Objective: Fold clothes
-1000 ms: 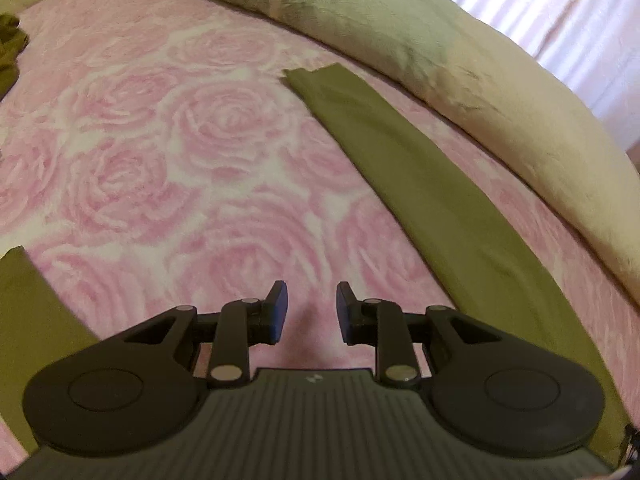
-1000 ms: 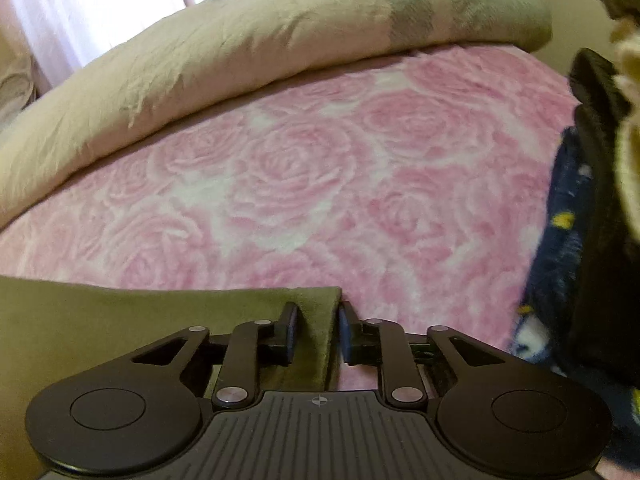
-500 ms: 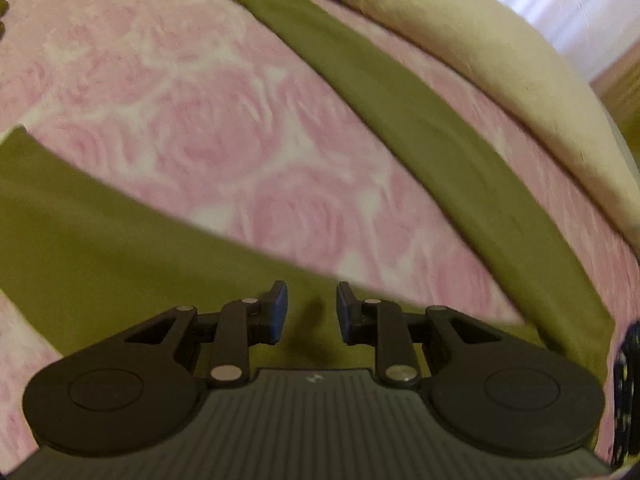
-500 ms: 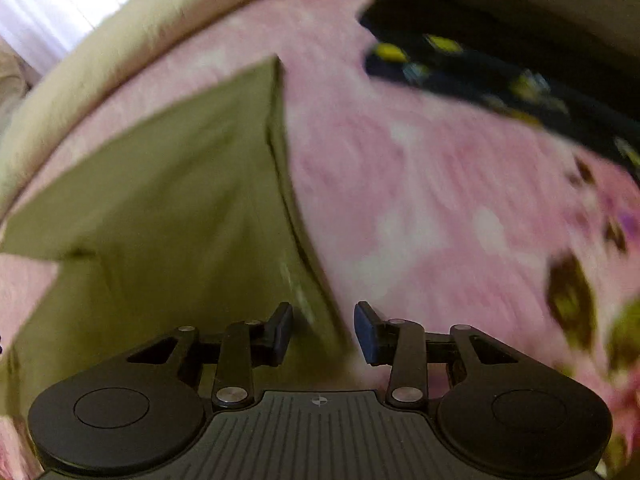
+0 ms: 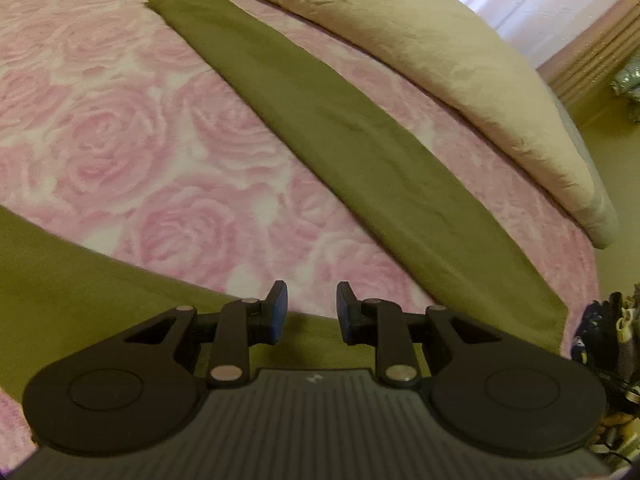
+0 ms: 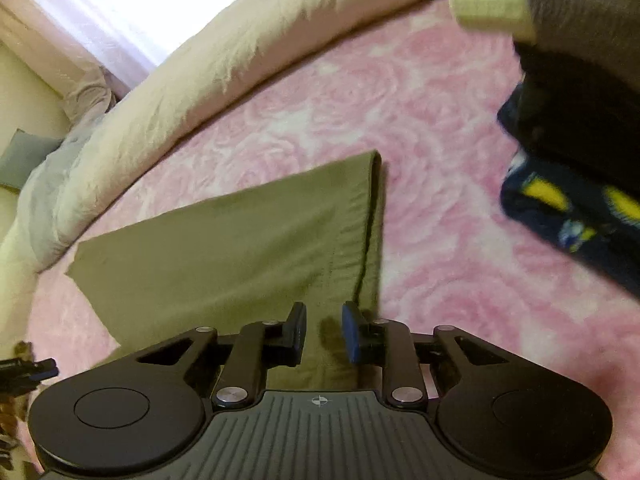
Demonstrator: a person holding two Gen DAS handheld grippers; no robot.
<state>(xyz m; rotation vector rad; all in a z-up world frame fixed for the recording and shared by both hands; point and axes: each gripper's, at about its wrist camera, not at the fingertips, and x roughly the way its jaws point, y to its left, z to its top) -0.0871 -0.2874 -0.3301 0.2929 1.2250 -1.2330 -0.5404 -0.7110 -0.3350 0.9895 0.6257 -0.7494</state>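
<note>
Two grippers low over one olive-green garment (image 5: 360, 152), spread on the pink rose-patterned bedspread (image 5: 120, 128). Left gripper (image 5: 311, 312) parted with a clear gap, nothing between the blue pads, hovering above a green band crossing the lower left of the left wrist view; a second long band running from upper left down to lower right. Right gripper (image 6: 324, 334) likewise parted and empty, over the near edge of the cloth, whose doubled, seamed border climbs to a corner at centre frame in the right wrist view. Looks like trousers with two legs splayed, though hard to be sure. Cream duvet (image 5: 460, 80) rolled along the top of frame; dark patterned clothes (image 6: 568, 208) at right, blurred. Impossible to tell whether gearing up for a grab or just after letting go. For any pinch here: better to take both layers at the very edge, low and square to the hem, keep the two ends level, carry the cloth taut so the crease lands straight, and steer clear of snagging the bedspread's pile.
</note>
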